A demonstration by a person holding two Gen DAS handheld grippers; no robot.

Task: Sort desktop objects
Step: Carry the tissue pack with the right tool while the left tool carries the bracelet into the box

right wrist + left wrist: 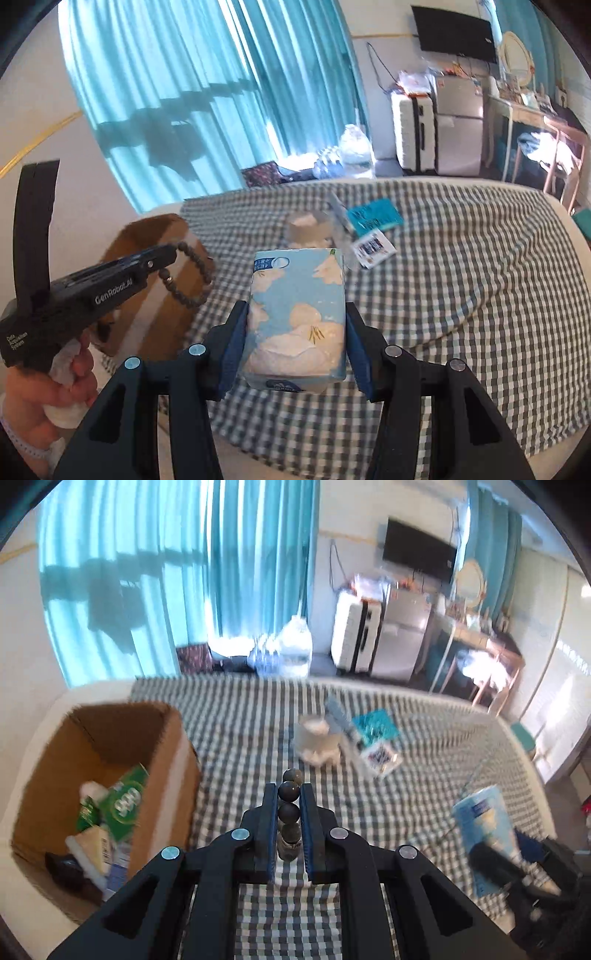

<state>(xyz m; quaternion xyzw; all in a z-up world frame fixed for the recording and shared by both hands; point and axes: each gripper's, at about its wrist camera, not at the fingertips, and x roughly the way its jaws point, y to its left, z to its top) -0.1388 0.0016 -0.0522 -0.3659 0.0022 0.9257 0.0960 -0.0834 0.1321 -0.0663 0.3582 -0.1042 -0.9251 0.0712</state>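
Carrying both finds toward the cardboard box | left gripper clamped on bead bracelet | right gripper squeezing tissue pack, lifted clear for dropping in

Place: a bedroom in a home, as I see it.
Bed: I work over a bed with a checked sheet.
Window: teal curtains hang behind it, sun coming through.
Wall: a dark TV is mounted up high.
Storage: a white suitcase stands beside a small fridge.
Corner: a dressing table carries an oval mirror.
Floor: water bottles sit by the curtains.
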